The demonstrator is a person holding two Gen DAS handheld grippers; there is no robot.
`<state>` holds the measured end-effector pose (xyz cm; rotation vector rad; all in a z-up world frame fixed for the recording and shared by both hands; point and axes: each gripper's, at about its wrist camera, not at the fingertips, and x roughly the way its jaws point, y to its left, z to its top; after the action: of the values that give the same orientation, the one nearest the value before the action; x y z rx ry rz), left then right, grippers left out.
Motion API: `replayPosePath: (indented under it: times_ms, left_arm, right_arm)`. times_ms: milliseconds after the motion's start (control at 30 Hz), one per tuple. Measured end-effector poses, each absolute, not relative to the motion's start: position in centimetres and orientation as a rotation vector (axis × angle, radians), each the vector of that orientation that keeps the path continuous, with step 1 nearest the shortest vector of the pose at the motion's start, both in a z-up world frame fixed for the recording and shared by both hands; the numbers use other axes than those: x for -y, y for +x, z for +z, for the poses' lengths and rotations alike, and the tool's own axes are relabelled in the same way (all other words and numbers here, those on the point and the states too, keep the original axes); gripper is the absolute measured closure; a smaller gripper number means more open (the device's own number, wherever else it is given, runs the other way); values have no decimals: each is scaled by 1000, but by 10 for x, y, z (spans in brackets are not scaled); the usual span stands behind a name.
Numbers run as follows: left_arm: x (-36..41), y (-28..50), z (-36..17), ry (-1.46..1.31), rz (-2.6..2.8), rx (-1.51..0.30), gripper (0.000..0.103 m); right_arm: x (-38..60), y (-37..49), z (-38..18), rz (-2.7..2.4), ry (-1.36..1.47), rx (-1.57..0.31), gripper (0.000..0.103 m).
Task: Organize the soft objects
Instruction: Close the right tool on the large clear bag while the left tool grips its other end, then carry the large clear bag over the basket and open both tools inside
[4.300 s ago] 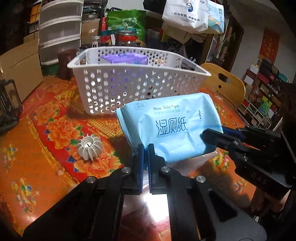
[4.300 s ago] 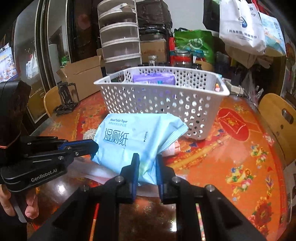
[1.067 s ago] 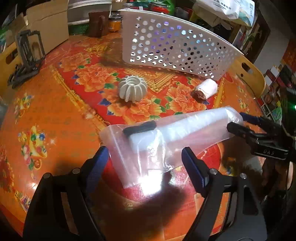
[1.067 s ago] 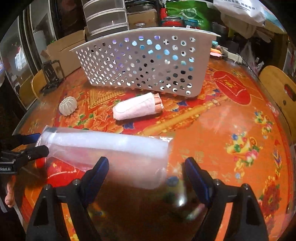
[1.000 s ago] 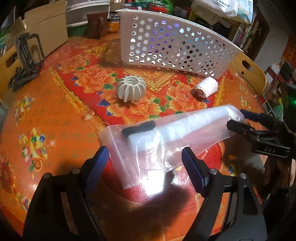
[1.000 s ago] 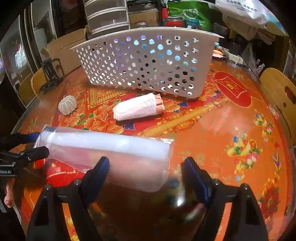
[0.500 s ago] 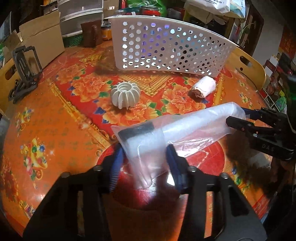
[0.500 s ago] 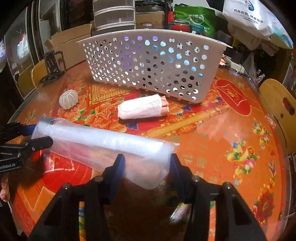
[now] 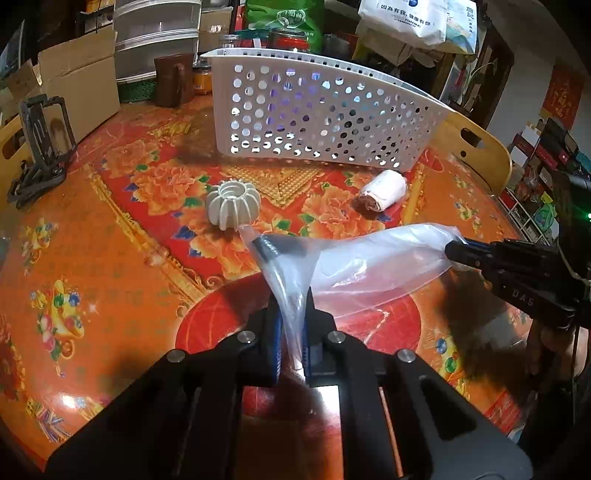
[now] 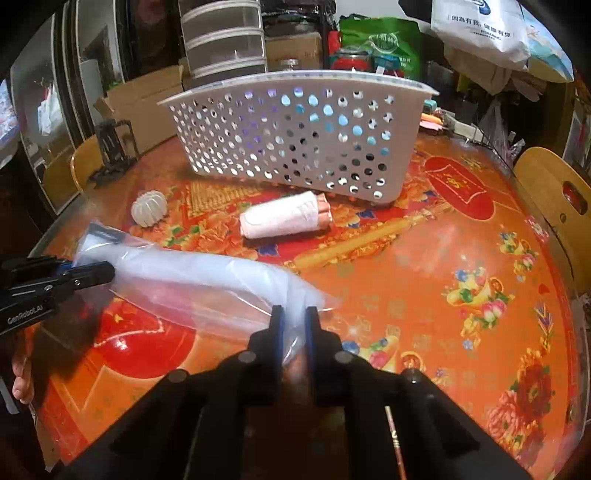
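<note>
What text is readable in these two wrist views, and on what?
"DAS": side of the right gripper.
"GenRobot.AI", partly blurred: side of the left gripper.
"因为有我, 健康有你": white tote bag hanging behind the white basket.
Red wall hanging: characters too blurred.
Green bag: print unreadable.

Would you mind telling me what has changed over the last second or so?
Both claws, open a second ago, have shut on the clear plastic bag: the left claw on one end, the right claw on the other. The basket and rolled cloth stayed put.
</note>
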<state>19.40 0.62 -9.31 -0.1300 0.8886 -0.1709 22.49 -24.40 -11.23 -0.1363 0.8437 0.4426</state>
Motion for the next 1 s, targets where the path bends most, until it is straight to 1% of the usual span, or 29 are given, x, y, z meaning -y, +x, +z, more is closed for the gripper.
replayPosePath:
  times_ms: [433, 1000]
  left_arm:
    - [-14, 180, -78, -165, -200, -810, 96]
    - [-9, 167, -27, -156, -234, -691, 96]
  right_arm:
    - [254, 207, -89, 457, -99, -749, 98]
    - [266, 192, -40, 453, -84, -630, 98]
